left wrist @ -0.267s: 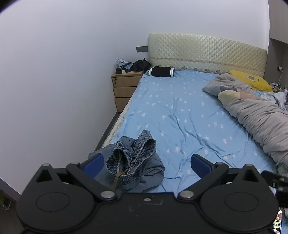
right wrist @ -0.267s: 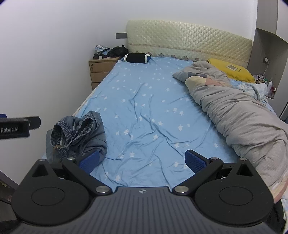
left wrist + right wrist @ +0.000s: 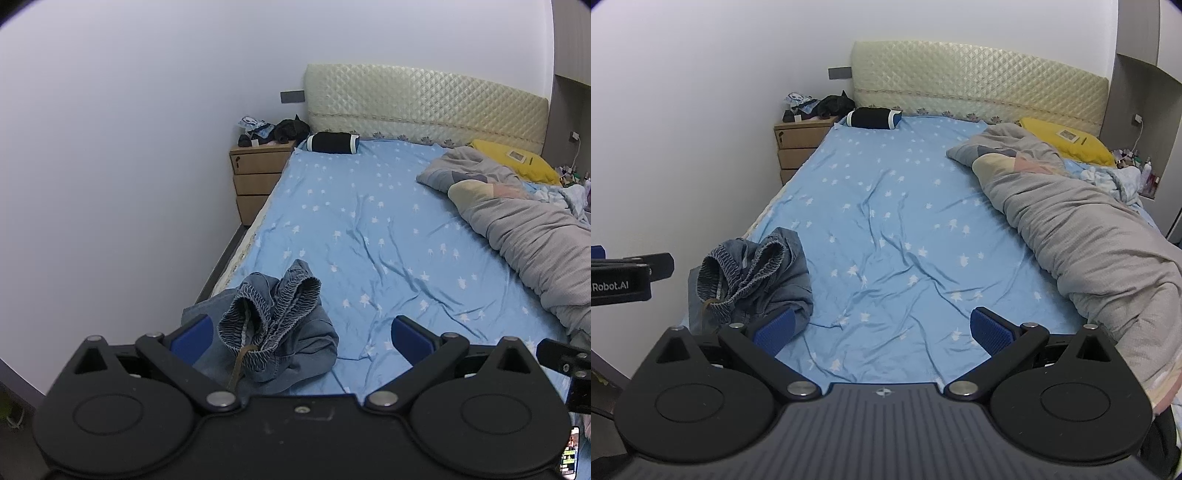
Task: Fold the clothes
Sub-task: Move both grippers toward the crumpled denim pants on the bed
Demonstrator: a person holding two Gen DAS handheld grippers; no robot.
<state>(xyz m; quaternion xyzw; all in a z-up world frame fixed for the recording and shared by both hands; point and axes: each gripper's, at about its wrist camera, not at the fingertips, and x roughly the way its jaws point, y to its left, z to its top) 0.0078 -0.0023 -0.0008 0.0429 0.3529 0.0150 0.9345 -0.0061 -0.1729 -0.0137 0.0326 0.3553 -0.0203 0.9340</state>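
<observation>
Both spread wide and empty: left claw (image 3: pixel 301 334) over crumpled denim shorts (image 3: pixel 273 332) on the bed (image 3: pixel 388 236); right claw (image 3: pixel 882 326) beside them.

From the foot of the bed (image 3: pixel 369 229), we look along both tongs toward the headboard (image 3: pixel 979 85). Our left wrist view, tilted downward, sits close above the bed's near left corner; our right wrist view stands farther toward the right edge. Both share the blue sheet, the denim garment (image 3: pixel 273 325), the grey duvet (image 3: pixel 1089 251) and the nightstand (image 3: pixel 258 177).
</observation>
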